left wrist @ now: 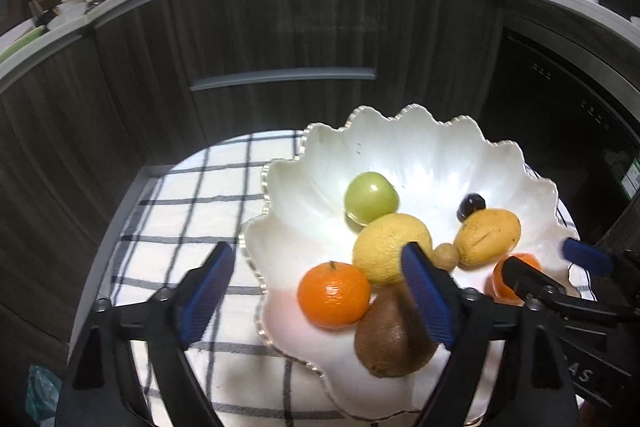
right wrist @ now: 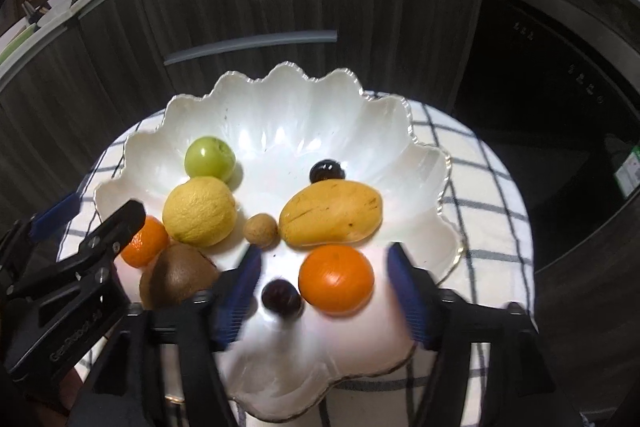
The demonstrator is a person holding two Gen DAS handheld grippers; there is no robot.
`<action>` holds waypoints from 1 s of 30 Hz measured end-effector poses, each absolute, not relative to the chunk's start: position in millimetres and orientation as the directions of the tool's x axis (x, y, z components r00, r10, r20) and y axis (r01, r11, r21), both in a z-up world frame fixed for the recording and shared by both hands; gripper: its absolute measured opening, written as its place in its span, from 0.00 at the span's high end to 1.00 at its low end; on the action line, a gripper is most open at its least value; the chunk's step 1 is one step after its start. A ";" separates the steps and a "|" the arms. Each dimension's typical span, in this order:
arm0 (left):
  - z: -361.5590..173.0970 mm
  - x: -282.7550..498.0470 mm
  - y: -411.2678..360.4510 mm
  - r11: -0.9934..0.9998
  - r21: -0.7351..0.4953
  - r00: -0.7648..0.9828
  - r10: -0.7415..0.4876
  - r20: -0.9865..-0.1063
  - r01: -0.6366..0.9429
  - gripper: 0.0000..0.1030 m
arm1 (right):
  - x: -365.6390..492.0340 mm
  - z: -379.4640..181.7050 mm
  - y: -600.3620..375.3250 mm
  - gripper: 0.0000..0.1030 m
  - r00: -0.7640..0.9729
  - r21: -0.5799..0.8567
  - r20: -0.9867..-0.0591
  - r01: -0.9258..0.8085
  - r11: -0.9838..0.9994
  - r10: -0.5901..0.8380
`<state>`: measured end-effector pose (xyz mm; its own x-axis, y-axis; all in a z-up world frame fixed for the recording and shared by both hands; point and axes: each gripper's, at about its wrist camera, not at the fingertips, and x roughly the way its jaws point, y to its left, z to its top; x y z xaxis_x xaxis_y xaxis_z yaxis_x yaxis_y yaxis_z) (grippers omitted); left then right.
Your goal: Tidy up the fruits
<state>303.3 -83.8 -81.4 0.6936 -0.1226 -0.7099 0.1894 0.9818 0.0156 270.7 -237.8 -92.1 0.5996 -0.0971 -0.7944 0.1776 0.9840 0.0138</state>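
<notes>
Right wrist view: all visible fruit lies inside scalloped white bowl (right wrist: 280,107) on checked-cloth tabletop (right wrist: 480,187): mango (right wrist: 332,213), lemon (right wrist: 199,211), kiwi (right wrist: 176,275), oranges. None seen outside; task looks nearly finished. Right gripper (right wrist: 324,295) jaws apart around near orange (right wrist: 336,279), pads not touching; left gripper (left wrist: 316,291) jaws apart, nothing held.

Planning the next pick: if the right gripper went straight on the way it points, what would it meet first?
Probably the orange between the open right gripper fingers, or the dark cherry beside it; depth is unclear.
</notes>
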 end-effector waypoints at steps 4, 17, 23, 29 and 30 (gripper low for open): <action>-71.2 296.9 -79.1 0.984 0.018 0.703 -0.116 -0.701 0.179 0.14 | 267.3 -80.8 -240.3 0.20 0.612 -0.003 -0.780 0.205 0.979 -0.131; -22.7 249.1 -62.2 0.990 0.034 0.764 -0.085 -0.639 0.138 0.04 | 222.9 -31.1 -232.7 0.14 0.694 -0.004 -0.702 0.223 0.975 -0.162; 0.3 213.6 -55.3 0.991 0.041 0.798 -0.079 -0.597 0.129 0.02 | 185.8 -7.6 -224.8 0.14 0.753 -0.006 -0.635 0.220 0.975 -0.174; 14.6 183.8 -47.4 0.993 0.030 0.815 -0.075 -0.575 0.113 0.02 | 150.0 11.4 -221.1 0.09 0.796 0.005 -0.578 0.225 0.974 -0.181; 16.7 178.5 -45.9 0.993 0.028 0.817 -0.075 -0.572 0.111 0.02 | 145.8 13.5 -219.6 0.09 0.800 0.003 -0.572 0.224 0.975 -0.182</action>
